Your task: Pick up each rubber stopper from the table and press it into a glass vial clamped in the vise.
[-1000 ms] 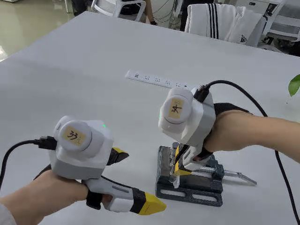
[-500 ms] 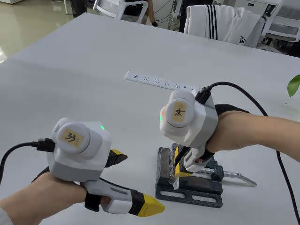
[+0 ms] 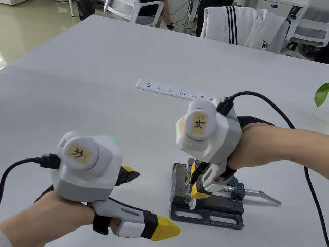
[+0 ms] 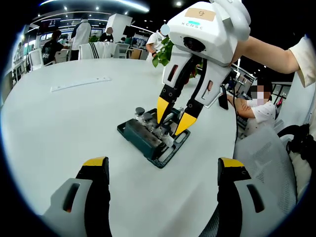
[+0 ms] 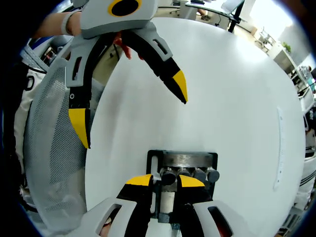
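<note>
A dark vise (image 3: 205,211) stands on the white table and clamps a row of several glass vials (image 5: 190,174), each topped by a dark rubber stopper. My right gripper (image 3: 196,182) hangs over it with its jaws a little apart. Its yellow fingertips (image 5: 140,180) straddle the end vial's stopper (image 5: 168,175). In the left gripper view the right gripper (image 4: 173,116) points down at the vise (image 4: 143,138). My left gripper (image 3: 146,200) is held low to the left of the vise, open, with nothing between its fingers (image 4: 96,165).
A white power strip (image 3: 172,88) lies on the table beyond the vise. The vise's screw handle (image 3: 257,193) sticks out to the right. Chairs (image 3: 241,23) stand along the far edge, and a mesh chair (image 4: 266,158) is at the near edge. A green leaf (image 3: 323,92) shows at the right.
The right gripper's jaws have spread slightly over the vise, and it has drifted a little to the right. The left gripper has barely moved.
</note>
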